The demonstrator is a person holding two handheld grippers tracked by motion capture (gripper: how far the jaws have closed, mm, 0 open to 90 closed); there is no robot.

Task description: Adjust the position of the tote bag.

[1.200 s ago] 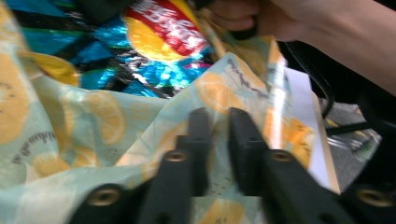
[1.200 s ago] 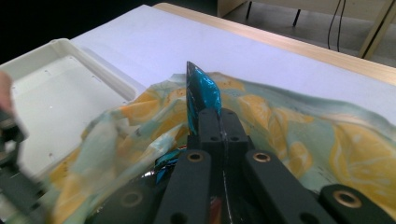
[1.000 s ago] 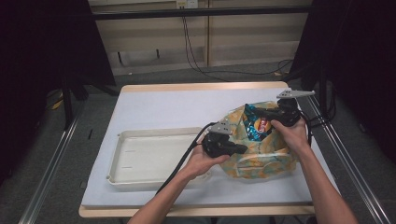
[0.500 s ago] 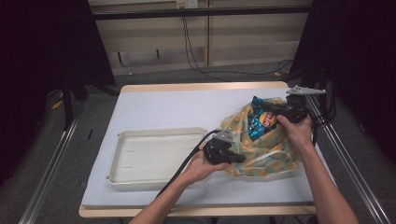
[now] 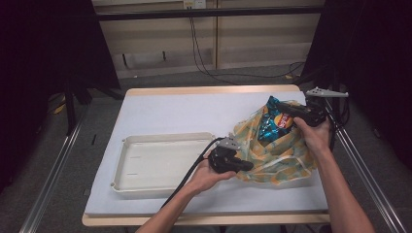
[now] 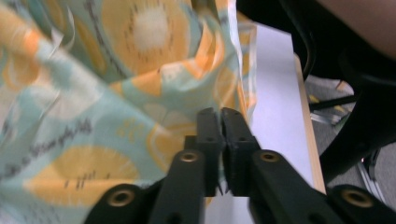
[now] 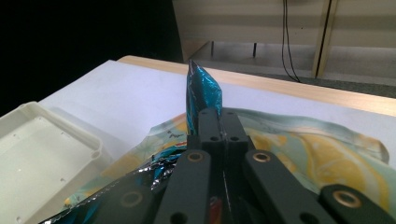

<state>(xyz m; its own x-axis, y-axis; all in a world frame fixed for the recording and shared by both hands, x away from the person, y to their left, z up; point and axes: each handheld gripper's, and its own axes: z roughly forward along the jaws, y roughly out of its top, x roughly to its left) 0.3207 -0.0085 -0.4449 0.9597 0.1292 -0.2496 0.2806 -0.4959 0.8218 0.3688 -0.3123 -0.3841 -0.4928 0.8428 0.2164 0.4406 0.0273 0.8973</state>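
**At the table's right end: one claw pins the bag, the other draws out the snack**

On the right half of the white table [image 5: 165, 109], a lemon-print bag [image 5: 279, 155] lies slumped and open toward the far side. The left gripper [image 5: 245, 166] sits at the bag's near-left edge, and in the left gripper view its jaws are pressed together on a fold of the printed film [image 6: 140, 88]. That clamp looks meant to anchor the bag, so it stays put while something is drawn out of it.

The right gripper [image 5: 287, 118] works at the bag's mouth. In the right gripper view its jaws are closed on the top seam of a shiny blue chip packet [image 7: 201, 91], which stands up out of the opening with its lower part down among the folds. Pinching the crimped seam gives a firm, flat hold without crushing the contents.

The white tray [image 5: 127, 145] stands just beside the bag on the left, with nothing in it, and is likely the place the packet is bound for. The packet is partly out, by my judgement.
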